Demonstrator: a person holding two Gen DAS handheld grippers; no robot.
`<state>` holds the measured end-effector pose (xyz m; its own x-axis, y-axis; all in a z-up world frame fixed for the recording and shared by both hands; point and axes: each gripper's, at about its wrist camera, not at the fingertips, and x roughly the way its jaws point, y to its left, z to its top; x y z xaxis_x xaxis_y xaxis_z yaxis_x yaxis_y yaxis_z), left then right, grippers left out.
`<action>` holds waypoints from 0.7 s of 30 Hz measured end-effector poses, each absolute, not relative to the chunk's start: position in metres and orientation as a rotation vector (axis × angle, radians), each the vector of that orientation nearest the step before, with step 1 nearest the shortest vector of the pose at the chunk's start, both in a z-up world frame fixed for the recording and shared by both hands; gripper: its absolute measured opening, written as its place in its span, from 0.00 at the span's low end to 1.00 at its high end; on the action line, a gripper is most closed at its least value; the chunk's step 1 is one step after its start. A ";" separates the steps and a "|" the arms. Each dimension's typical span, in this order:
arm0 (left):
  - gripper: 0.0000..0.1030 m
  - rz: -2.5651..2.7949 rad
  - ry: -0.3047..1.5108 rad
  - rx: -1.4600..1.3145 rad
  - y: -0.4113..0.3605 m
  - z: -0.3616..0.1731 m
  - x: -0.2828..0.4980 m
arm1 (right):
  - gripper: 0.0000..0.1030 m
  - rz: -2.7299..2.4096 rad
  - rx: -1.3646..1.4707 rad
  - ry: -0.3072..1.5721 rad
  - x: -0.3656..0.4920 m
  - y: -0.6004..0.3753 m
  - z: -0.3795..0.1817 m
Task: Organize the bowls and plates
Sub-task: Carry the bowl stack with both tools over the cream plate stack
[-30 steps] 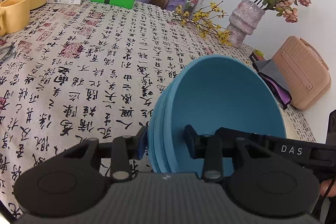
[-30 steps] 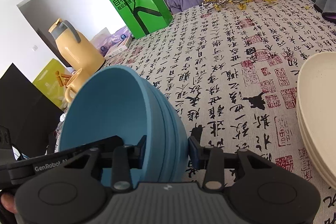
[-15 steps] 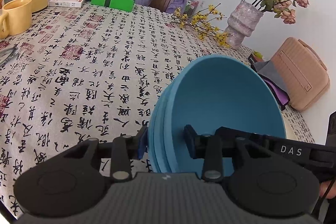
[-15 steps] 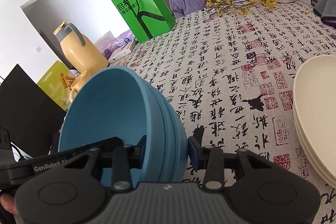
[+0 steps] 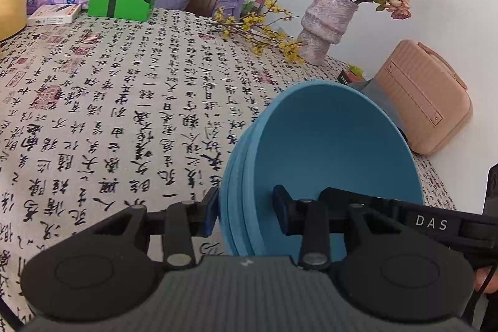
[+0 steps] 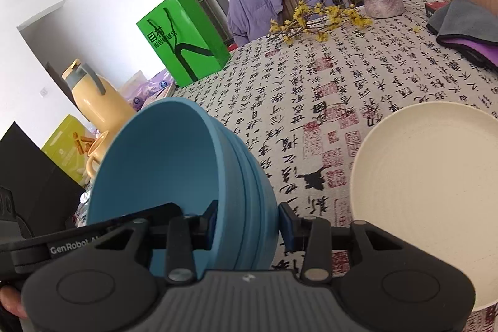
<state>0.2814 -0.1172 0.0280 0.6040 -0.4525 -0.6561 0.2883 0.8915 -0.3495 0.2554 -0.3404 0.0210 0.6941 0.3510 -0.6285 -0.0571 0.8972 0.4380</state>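
A nested stack of blue bowls [image 5: 336,145], matte, smooth-walled, three or possibly four by the rim lines, is held tilted above the calligraphy-print tablecloth [image 5: 124,101]. The left gripper [image 5: 246,212] clamps one side of the stacked rims, one pad inside, one outside. The right gripper [image 6: 246,221] clamps the opposite side likewise. A stack of cream plates [image 6: 429,176] rests on the cloth just beside the bowls.
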 end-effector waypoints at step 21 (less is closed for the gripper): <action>0.36 -0.606 0.950 -0.279 -0.266 0.041 0.305 | 0.37 0.046 0.372 0.835 0.252 -0.485 0.068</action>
<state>0.3047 -0.2659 0.0406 0.4334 -0.5971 -0.6750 0.3604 0.8013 -0.4775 0.2519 -0.4847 0.0677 0.6744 0.1846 -0.7149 0.1049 0.9345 0.3402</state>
